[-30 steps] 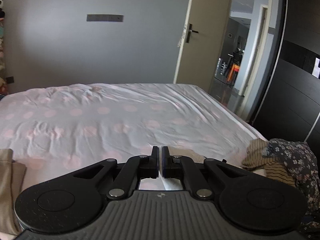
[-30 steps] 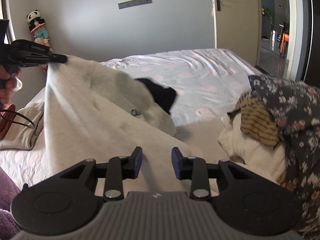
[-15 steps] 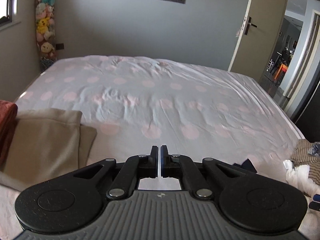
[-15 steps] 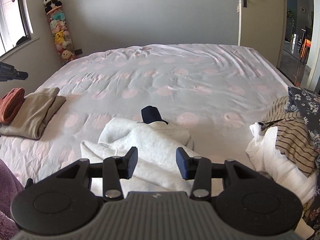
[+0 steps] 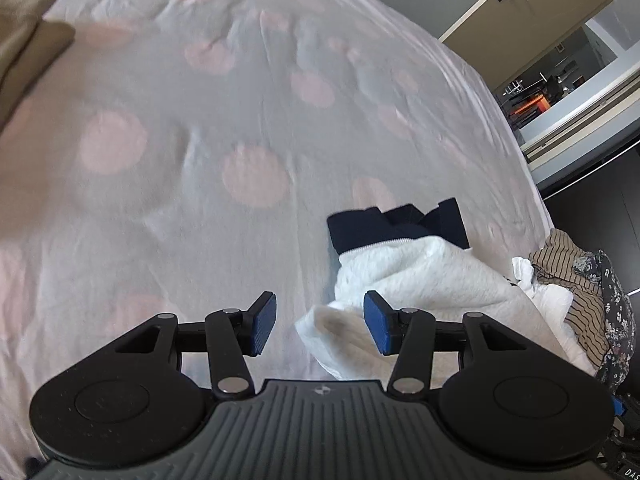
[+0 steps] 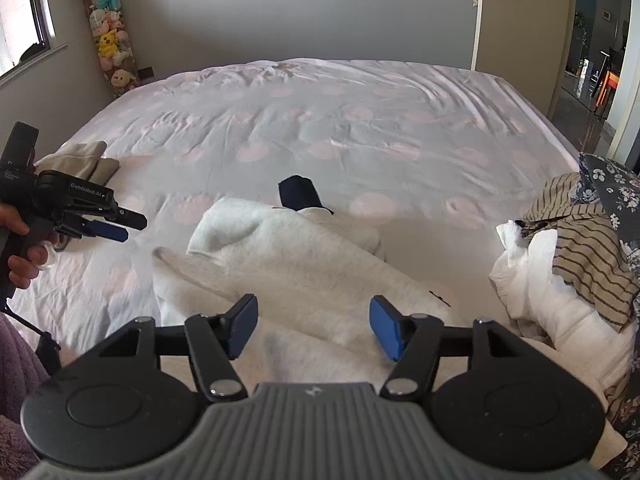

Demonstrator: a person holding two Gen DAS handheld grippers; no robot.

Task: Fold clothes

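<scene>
Left hand-held gripper (image 5: 316,326), a second ago clamped on the raised sweater (image 6: 288,256), has dropped low and its jaws are opening, nothing between them. Right hand-held gripper (image 6: 312,326) is also opening, empty. Sweater now lies crumpled on the bed (image 6: 360,128), released; flattening judged next. Beyond, unfolded clothes (image 6: 580,232) wait.

Black hand-held gripper (image 5: 316,326), blue pads (image 5: 262,328)

Plush toys (image 6: 108,36) hang by the window (image 6: 24,20); a door (image 6: 516,12) stands open.
</scene>
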